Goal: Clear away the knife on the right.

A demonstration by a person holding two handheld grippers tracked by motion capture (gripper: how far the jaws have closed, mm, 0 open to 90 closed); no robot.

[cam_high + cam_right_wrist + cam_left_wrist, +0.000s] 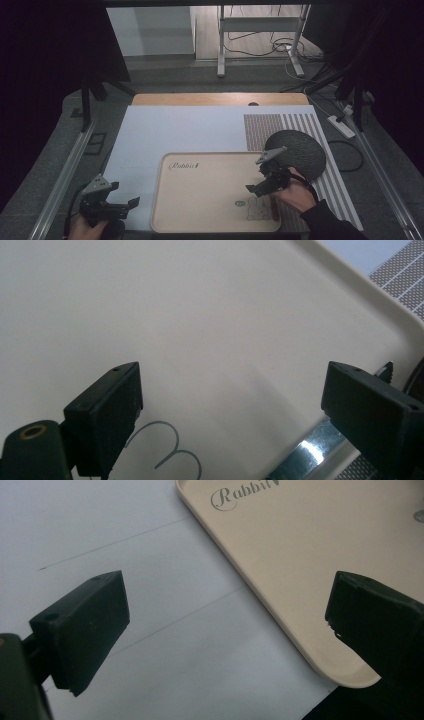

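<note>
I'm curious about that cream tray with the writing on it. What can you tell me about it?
The tray is a cream rectangle with rounded corners and a low raised rim, plastic-looking. It lies flat on the white sheet. "Rabbit" is printed in one corner, a small rabbit drawing in another. A shiny metal utensil rests by its right rim. The right gripper hovers over it, jaws open.

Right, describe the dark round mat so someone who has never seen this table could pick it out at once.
Start from the cream tray printed with "Rabbit" in the middle of the table. Just past its far right corner, on the striped placemat, lies the dark round mat, right behind the right gripper. It is the one round, near-black thing there; its neighbours are pale and rectangular.
</note>
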